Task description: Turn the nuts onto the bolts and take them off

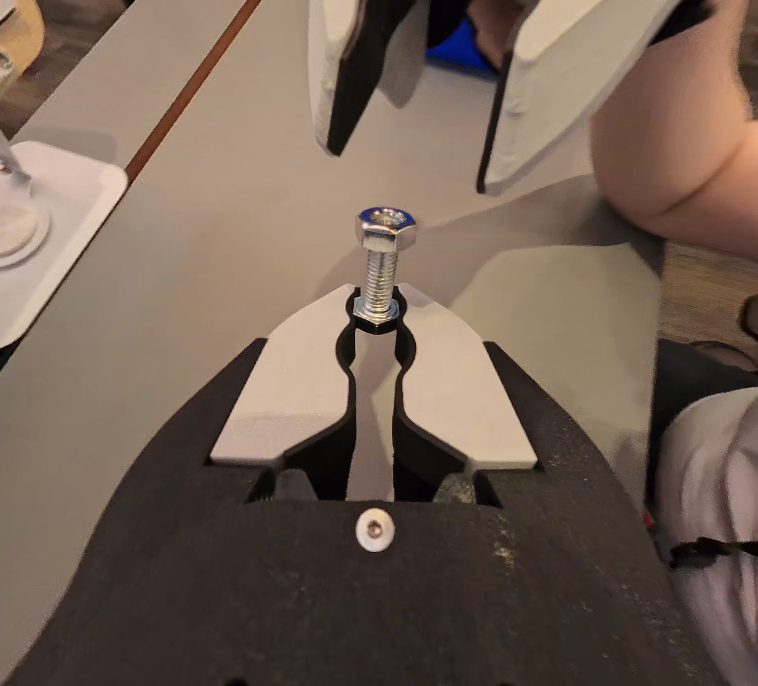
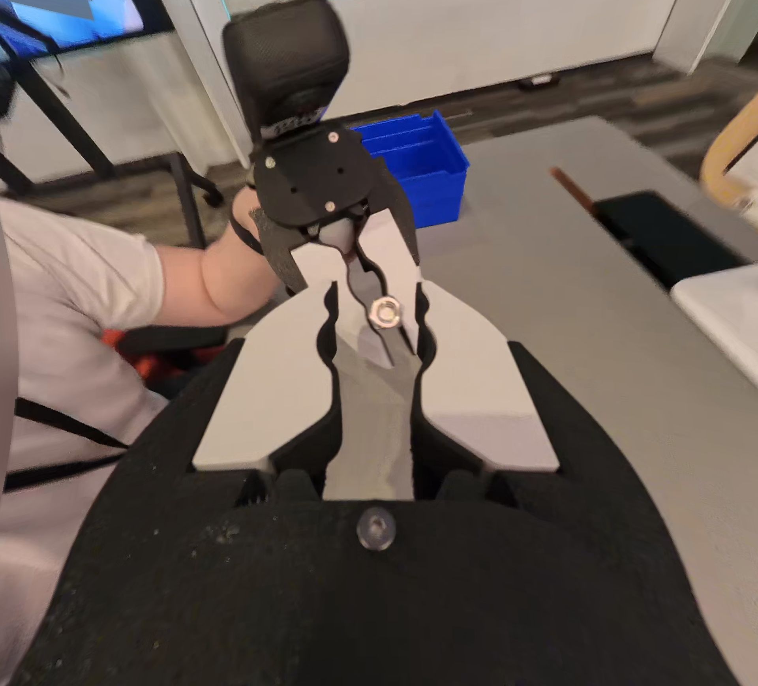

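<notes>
Silver bolt (image 1: 376,281) is clamped upright by its head in the left gripper (image 1: 376,307), hex nut (image 1: 385,229) at its tip; the right gripper (image 2: 376,297) is held open above; a blue bin (image 2: 426,170) is seen whole only from the right wrist.

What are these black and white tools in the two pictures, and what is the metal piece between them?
A person holds one hand tool, a gripper, in each hand; each carries a camera looking along its fingers. The left wrist view shows the left gripper shut on a bolt by its head, threads upward, with a nut at the top end. The right gripper hangs open above it. The right wrist view looks down over the open right gripper at the same nut. Below is a grey table; a blue bin stands at its far end.
</notes>
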Demonstrator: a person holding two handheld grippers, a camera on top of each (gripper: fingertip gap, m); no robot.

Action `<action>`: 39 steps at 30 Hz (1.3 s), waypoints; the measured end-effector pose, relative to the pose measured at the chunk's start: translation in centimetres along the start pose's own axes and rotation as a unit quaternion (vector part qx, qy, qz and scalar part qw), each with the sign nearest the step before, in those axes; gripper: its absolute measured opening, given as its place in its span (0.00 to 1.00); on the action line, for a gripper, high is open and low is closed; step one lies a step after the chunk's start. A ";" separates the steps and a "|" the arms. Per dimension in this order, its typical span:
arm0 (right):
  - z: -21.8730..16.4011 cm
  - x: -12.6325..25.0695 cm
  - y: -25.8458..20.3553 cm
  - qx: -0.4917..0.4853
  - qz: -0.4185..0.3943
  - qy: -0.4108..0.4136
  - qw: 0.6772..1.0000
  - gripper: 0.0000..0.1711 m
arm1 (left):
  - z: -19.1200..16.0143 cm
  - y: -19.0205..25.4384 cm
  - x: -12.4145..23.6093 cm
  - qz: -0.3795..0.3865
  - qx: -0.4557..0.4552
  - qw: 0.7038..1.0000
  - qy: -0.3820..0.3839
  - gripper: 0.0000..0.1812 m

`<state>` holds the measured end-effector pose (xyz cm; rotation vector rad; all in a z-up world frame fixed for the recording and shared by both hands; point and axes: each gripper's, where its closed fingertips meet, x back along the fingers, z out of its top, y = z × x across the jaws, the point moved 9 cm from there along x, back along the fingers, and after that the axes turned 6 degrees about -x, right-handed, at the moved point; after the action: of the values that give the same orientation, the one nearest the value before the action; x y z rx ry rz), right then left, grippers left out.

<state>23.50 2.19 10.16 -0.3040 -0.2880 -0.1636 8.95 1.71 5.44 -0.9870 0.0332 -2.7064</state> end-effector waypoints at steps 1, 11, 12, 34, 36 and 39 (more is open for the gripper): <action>-0.3 -0.4 0.3 -0.023 0.000 -0.009 1.000 0.21 | -0.2 -0.2 -0.3 0.014 -0.003 1.000 -0.015 0.08; -3.1 -3.1 3.4 -0.082 -0.027 -0.119 0.989 0.15 | -1.4 -0.8 -2.0 0.068 -0.022 0.992 -0.100 0.08; -3.1 -3.2 3.3 -0.071 -0.021 -0.124 0.989 0.10 | -1.4 -0.9 -2.0 0.070 -0.023 0.992 -0.105 0.08; -1.7 -2.2 1.9 -0.047 0.004 -0.064 0.997 0.16 | -1.0 -0.6 -0.6 0.063 -0.036 0.994 -0.080 0.08; -1.7 -2.3 2.1 -0.056 -0.011 -0.060 0.997 0.15 | -0.9 -0.6 -0.5 0.069 -0.037 0.994 -0.078 0.08; -1.9 -2.3 1.8 -0.038 -0.020 -0.087 0.995 0.10 | -0.8 -0.5 -0.4 0.065 -0.037 0.995 -0.072 0.08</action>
<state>22.19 3.57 7.21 -0.3888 -0.4616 -0.1875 8.60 2.26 4.62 -1.1578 0.1670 -2.5257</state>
